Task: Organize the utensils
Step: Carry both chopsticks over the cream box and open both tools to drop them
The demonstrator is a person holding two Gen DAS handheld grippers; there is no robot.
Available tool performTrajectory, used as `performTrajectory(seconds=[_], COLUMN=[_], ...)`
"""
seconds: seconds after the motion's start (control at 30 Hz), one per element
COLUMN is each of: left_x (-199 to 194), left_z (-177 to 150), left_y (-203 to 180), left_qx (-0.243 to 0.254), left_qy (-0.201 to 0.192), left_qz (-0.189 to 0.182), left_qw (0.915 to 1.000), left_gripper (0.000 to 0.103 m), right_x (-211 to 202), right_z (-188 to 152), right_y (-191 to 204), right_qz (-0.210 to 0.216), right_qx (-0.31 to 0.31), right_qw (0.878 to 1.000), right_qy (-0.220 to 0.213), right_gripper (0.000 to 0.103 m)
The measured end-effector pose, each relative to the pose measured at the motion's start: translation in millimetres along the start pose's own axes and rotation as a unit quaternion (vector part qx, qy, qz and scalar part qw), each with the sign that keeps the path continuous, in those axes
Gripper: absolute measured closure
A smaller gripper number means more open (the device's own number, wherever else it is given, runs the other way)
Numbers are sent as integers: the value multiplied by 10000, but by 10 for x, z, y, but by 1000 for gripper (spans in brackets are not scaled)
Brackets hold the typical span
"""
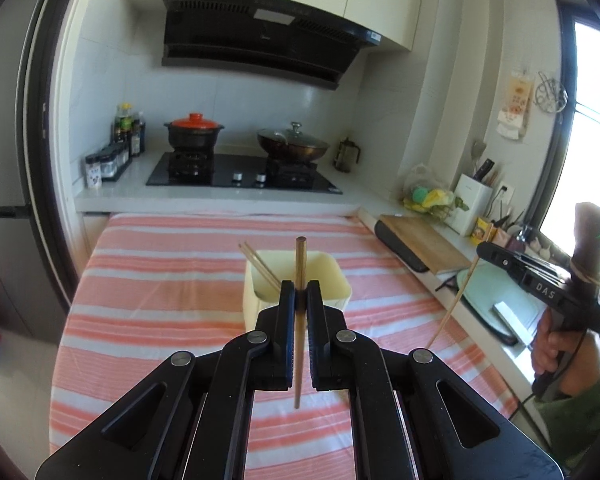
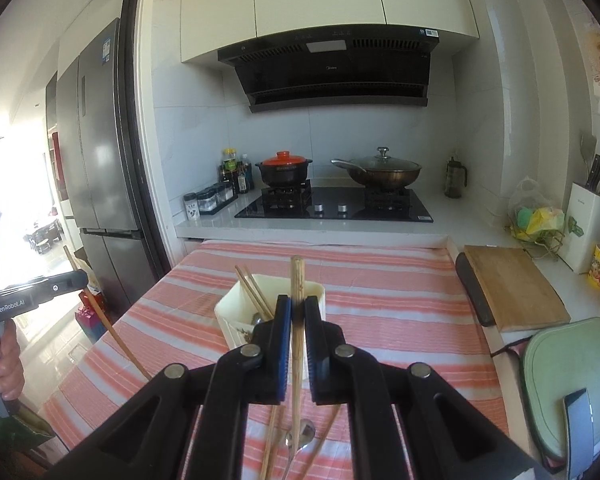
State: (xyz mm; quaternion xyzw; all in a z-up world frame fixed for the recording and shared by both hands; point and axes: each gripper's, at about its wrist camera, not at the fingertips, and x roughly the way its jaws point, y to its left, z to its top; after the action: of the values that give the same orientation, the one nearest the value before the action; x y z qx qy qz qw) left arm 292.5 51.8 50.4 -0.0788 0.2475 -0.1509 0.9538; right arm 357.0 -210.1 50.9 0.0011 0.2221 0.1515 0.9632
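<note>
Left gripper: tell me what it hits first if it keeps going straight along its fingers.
Most likely the cream container, which sits straight ahead of the left gripper. The gripper is shut on a chopstick whose upper end reaches that way first. Depth is uncertain, so it might pass just over the rim.

A wooden chopstick (image 1: 300,276) stands upright before the cream holder (image 1: 332,280) holding two chopsticks (image 1: 260,268).

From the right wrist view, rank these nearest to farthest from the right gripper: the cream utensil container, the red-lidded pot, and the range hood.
From the right gripper:
1. Cream utensil container, just ahead on the striped cloth.
2. Red-lidded pot, on the stove's left burner.
3. Range hood, high on the back wall.
</note>
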Motion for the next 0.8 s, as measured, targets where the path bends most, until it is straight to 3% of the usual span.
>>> performTrajectory(seconds=[0.2,0.33,0.53,0.8], left_x=[77,361,1156,1930], left_z=[618,895,821,395], left_y=[-21,-75,-32,72], left_qx=[40,88,-57,-208], left_qy=[-603,-1041,-492,683], left_qz=[181,419,584,643], left_qw=[9980,9936,9971,9954], left_gripper=[99,99,99,99], right_x=[200,446,1103,2006], right_z=[536,814,761,298], right_y=[116,208,280,126], right_qz=[23,73,19,216], right_qx=[-194,-251,-296,-12], right_qw=[9986,9955,9958,9984], right_qy=[-498,-906,-872,522], right_gripper=[96,96,96,96])
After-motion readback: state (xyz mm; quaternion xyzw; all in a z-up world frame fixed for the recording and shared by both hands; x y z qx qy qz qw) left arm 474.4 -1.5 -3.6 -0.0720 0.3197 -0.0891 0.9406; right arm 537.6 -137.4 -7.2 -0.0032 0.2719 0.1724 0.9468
